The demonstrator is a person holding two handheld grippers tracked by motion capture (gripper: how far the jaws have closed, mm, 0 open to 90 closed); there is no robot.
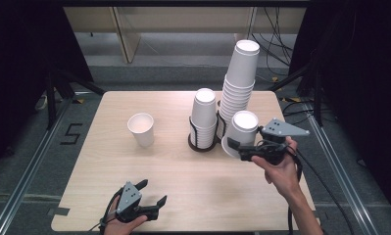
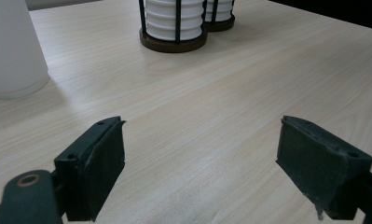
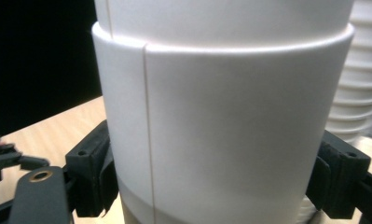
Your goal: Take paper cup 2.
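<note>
My right gripper [image 1: 238, 150] is shut on a white paper cup [image 1: 243, 128], held upside down and tilted just off the table's right side. In the right gripper view the cup [image 3: 221, 116] stands between both pads [image 3: 93, 172], and a rim step shows near its top. Right behind it rises a tall stack of upside-down cups [image 1: 239, 78]. A shorter stack [image 1: 204, 117] stands in a black wire holder [image 1: 203, 142]. One upright cup [image 1: 141, 129] stands alone at the left. My left gripper [image 1: 153, 192] rests open near the front edge, nothing between its pads [image 2: 95, 168].
The wooden table [image 1: 183, 171] has bare room across its front and left. In the left gripper view, the lone cup [image 2: 11, 51] is at the far left and the short stack's holder [image 2: 174, 23] straight ahead. Cables [image 1: 281, 44] lie on the floor behind.
</note>
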